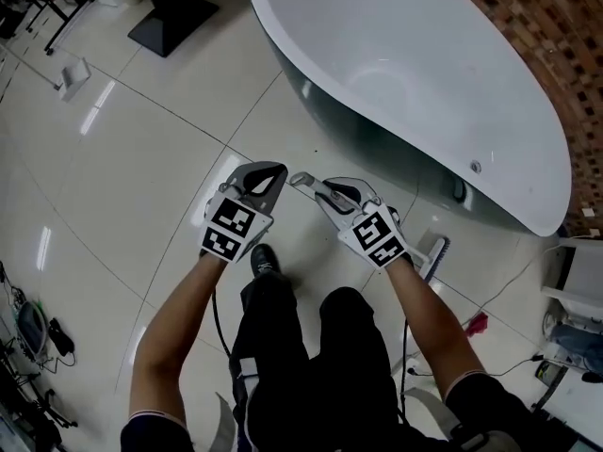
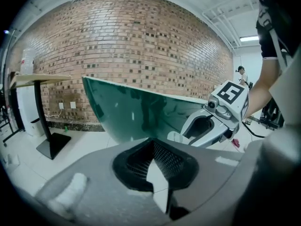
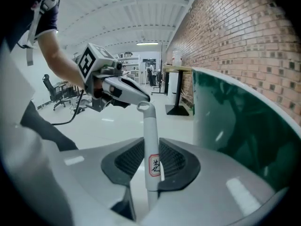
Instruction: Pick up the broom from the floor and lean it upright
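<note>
My right gripper (image 1: pixel 318 189) is shut on the broom's pale handle (image 3: pixel 151 145), just below its loop end (image 3: pixel 143 107); a red-edged label sits between the pads. In the head view the loop end (image 1: pixel 301 180) pokes out toward the left gripper, and the broom head (image 1: pixel 434 254) shows low behind my right wrist, with the rest of the shaft hidden by hand and arm. My left gripper (image 1: pixel 267 173) hovers beside the handle end, apart from it. Its tips (image 2: pixel 152 144) meet with nothing between them. The right gripper view shows that left gripper (image 3: pixel 113 81) just beyond the loop.
A large white bathtub (image 1: pixel 405 83) with a green outer wall (image 2: pixel 136 112) stands close ahead, in front of a brick wall. A black table base (image 1: pixel 174 22) is at the far left. Cables and a red object (image 1: pixel 476 323) lie right. My legs and shoe (image 1: pixel 265 260) are below.
</note>
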